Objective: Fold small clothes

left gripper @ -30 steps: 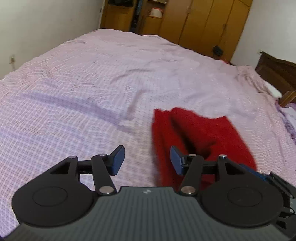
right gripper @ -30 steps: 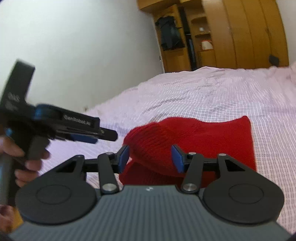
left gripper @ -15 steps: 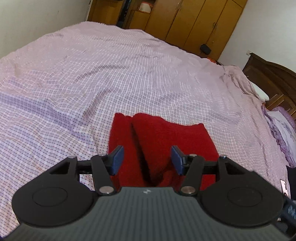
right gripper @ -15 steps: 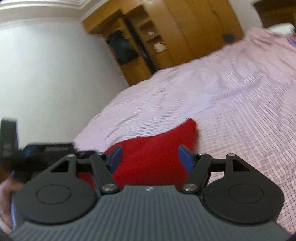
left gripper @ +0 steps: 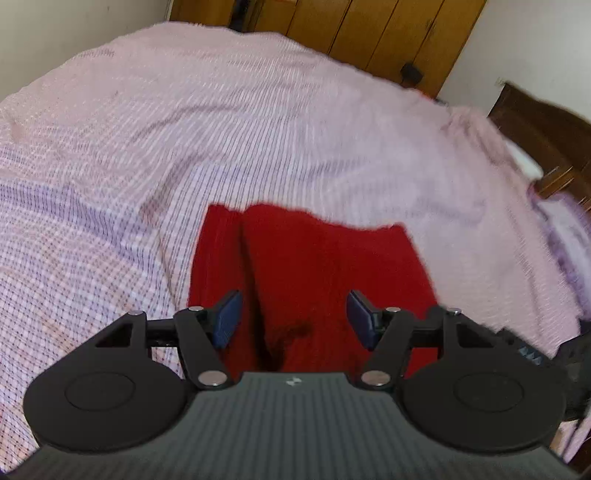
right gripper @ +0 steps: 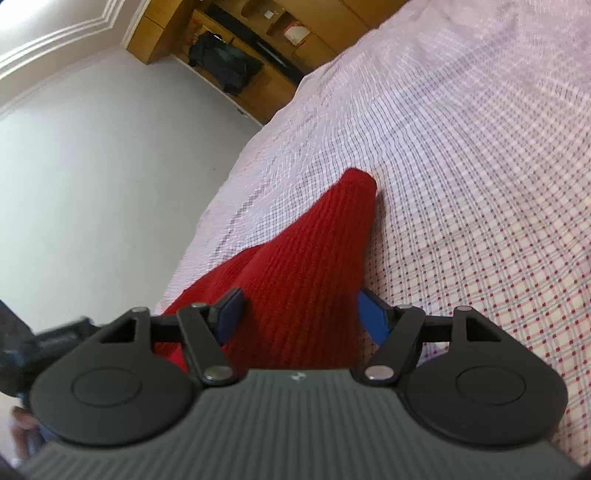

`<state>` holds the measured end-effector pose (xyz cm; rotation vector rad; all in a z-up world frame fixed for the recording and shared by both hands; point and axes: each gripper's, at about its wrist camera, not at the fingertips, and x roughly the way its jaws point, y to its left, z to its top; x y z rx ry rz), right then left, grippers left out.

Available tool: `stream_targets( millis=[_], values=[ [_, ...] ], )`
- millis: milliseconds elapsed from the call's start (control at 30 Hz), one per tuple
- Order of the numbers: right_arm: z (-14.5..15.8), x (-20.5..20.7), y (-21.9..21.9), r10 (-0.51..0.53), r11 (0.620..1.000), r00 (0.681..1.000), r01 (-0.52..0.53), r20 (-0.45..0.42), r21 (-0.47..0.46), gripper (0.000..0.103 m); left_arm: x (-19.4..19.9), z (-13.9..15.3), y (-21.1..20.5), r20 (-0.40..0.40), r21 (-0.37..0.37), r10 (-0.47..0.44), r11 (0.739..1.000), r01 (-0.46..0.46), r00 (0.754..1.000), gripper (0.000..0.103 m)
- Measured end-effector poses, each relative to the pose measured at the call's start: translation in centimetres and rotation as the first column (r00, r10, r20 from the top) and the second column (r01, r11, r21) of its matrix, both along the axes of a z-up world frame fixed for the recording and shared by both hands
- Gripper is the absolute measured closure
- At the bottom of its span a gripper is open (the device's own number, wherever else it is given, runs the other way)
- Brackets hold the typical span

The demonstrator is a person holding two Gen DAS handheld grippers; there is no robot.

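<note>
Folded red knit garment (left gripper: 317, 266) lies on my pink checked bedsheet (left gripper: 147, 147); left gripper (left gripper: 293, 317) and right gripper (right gripper: 301, 317) both gape, jaws just widened, gripping nothing.

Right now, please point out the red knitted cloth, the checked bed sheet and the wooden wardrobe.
red knitted cloth (left gripper: 332, 266): left wrist view, middle of its upper layer.
checked bed sheet (left gripper: 184, 122): left wrist view, bare part beyond the cloth.
wooden wardrobe (left gripper: 380, 29): left wrist view, a door panel.
</note>
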<state>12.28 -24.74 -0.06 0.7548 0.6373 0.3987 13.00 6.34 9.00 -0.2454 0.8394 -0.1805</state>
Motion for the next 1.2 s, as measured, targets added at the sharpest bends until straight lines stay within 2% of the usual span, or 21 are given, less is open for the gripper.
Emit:
stream_targets(
  millis=[67,100,133,200,267,367,467,533,567,700,800,900,1067,1200],
  values=[
    [0.0,0.1,-0.3,0.013,1.0,1.0,-0.013,-0.005,0.011,0.032,0.0,-1.1,-0.5,-0.012,-0.013,-0.006,1.0,0.006,1.0,0.036],
    [0.0,0.1,-0.3,0.018,1.0,1.0,-0.018,-0.001,0.007,0.031,-0.1,-1.5,-0.6,-0.002,-0.027,-0.012,1.0,0.011,1.0,0.047],
    [0.0,0.0,-0.3,0.022,1.0,1.0,-0.022,0.003,0.001,0.031,-0.3,-1.7,-0.8,0.018,-0.032,-0.024,0.999,0.024,1.0,0.066],
    [0.0,-0.4,-0.2,0.033,0.999,0.999,-0.033,0.011,-0.002,0.032,-1.0,-1.7,-0.7,0.066,-0.03,-0.027,0.999,0.029,0.997,0.074],
    [0.5,-0.8,0.4,0.075,0.997,0.996,-0.075,0.04,-0.014,0.032,-1.9,-1.2,0.4,0.085,-0.071,-0.008,0.997,0.014,0.996,0.075],
    [2.3,-2.1,2.7,0.142,0.983,0.981,-0.125,0.13,-0.131,0.032,-3.7,-1.1,2.5,0.098,-0.055,0.045,0.998,-0.039,0.994,0.075],
    [3.1,-3.0,5.0,0.183,0.966,0.967,-0.143,0.178,-0.216,0.033,-3.4,-2.7,3.8,0.058,-0.027,0.08,0.997,-0.078,0.995,0.073],
    [3.0,-3.2,6.5,0.171,0.946,0.97,-0.112,0.173,-0.305,0.033,-2.4,-4.1,4.5,0.03,-0.053,0.086,0.995,-0.084,0.996,0.064],
    [2.8,-3.3,7.2,0.163,0.931,0.971,-0.094,0.174,-0.352,0.032,-2.0,-4.5,4.7,0.027,-0.053,0.087,0.995,-0.085,0.996,0.062],
    [2.0,-3.2,7.6,0.162,0.92,0.97,-0.083,0.179,-0.384,0.03,-1.7,-5.6,4.6,0.059,-0.006,0.081,0.997,-0.081,0.995,0.047],
    [1.2,-2.4,7.0,0.153,0.938,0.979,-0.102,0.131,-0.331,0.023,-1.8,-5.7,4.8,0.071,-0.005,0.084,0.996,-0.084,0.994,0.04],
    [0.8,-2.0,6.2,0.156,0.958,0.984,-0.13,0.083,-0.256,0.02,-1.6,-5.9,5.4,0.038,-0.016,0.115,0.993,-0.114,0.993,0.025],
    [-0.3,-1.5,5.2,0.155,0.977,0.987,-0.148,0.034,-0.152,0.018,-2.2,-6.5,6.4,0.022,-0.133,0.122,0.984,-0.118,0.992,0.025],
    [-0.9,-1.4,4.5,0.155,0.982,0.988,-0.152,0.019,-0.112,0.017,-1.8,-7.2,7.1,0.002,-0.207,0.095,0.974,-0.093,0.995,0.024]
  ],
)
